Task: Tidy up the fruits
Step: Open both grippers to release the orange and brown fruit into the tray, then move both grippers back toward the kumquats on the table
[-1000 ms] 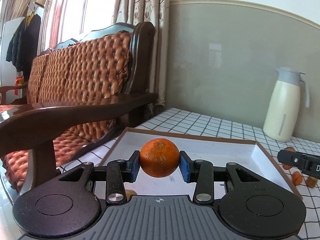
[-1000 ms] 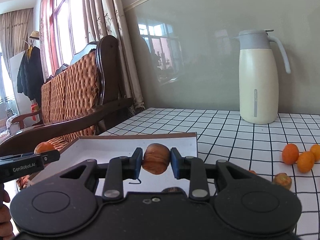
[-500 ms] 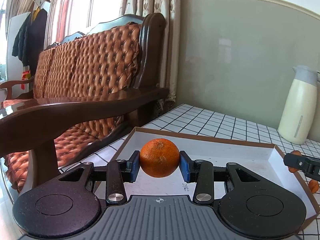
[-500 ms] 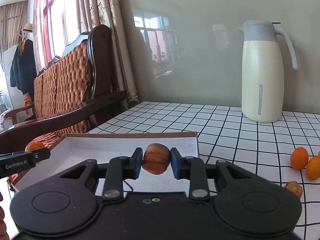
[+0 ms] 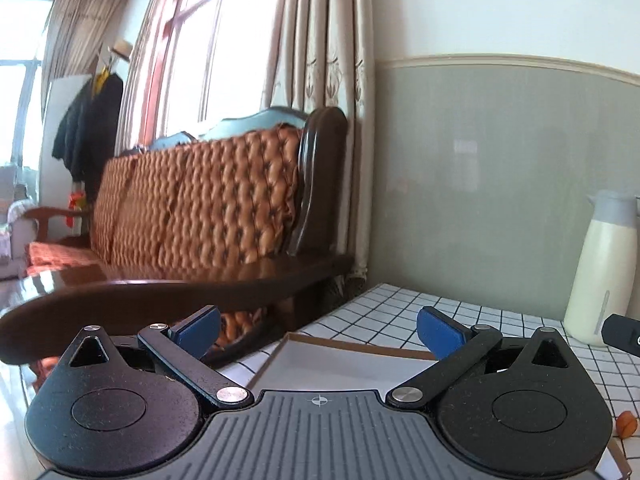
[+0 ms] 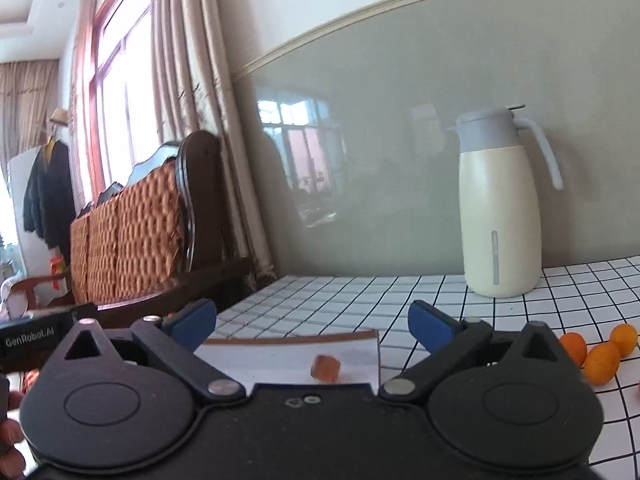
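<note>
My left gripper [image 5: 318, 330] hangs over the near end of the white, brown-rimmed tray [image 5: 340, 364]. Its jaws are opening wide and nothing is between the blue pads [image 5: 198, 330]. The orange is out of sight. My right gripper [image 6: 311, 327] is over the same tray [image 6: 280, 354], its jaws also opening and empty. A small brown fruit [image 6: 326, 368], blurred, is just below them on or near the tray floor. Three small orange fruits [image 6: 602, 362] lie on the checked tablecloth to the right. Another brown fruit [image 5: 626, 422] lies right of the tray.
A cream thermos jug [image 6: 500, 208] stands by the grey wall at the back right. A wooden sofa with orange tufted cushions [image 5: 200, 208] borders the table's left edge. The left gripper's body [image 6: 36, 336] and a hand [image 6: 8, 440] show at the right view's left edge.
Both grippers have gone from shut to wide open. The orange has left the left jaws and dropped from view. The brown fruit has fallen from the right jaws toward the tray.
</note>
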`<action>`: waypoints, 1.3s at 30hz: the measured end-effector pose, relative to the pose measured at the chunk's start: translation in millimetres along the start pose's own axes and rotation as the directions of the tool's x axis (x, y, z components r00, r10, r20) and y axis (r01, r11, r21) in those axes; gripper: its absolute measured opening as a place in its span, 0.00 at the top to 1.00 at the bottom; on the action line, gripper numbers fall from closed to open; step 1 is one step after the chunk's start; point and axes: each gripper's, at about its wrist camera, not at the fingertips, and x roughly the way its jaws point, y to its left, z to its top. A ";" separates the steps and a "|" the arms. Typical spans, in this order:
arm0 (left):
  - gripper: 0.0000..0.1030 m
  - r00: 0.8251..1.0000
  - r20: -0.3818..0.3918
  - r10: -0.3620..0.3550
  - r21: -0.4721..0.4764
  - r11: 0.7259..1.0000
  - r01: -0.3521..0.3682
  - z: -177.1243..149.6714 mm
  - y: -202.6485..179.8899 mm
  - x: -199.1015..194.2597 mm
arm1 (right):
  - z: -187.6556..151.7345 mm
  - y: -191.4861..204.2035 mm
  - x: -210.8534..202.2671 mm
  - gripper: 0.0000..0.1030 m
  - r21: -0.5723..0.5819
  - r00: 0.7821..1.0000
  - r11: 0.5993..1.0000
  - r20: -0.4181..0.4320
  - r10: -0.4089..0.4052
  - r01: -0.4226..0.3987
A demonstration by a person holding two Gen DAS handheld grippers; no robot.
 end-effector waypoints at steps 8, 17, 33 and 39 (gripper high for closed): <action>0.00 0.996 -0.087 -0.023 0.070 0.997 0.029 -9.3 -12.5 -1.4 | -9.1 -14.6 -1.0 0.06 0.060 0.997 0.998 -0.074 0.007 -0.003; 0.00 0.988 -0.145 -0.043 0.074 0.996 0.054 -15.4 -31.2 -4.9 | -11.2 -39.2 -27.8 0.06 0.028 0.998 0.999 -0.050 -0.038 0.039; 0.00 0.949 -0.118 -0.294 0.150 0.939 0.309 -20.4 -126.0 -45.1 | -8.1 -110.4 -78.4 0.25 0.048 0.975 0.976 -0.080 -0.207 0.211; 0.00 0.912 -0.130 -0.389 0.182 0.895 0.407 -29.3 -166.7 -63.1 | -9.9 -129.0 -86.9 0.40 0.061 0.963 0.964 -0.099 -0.251 0.258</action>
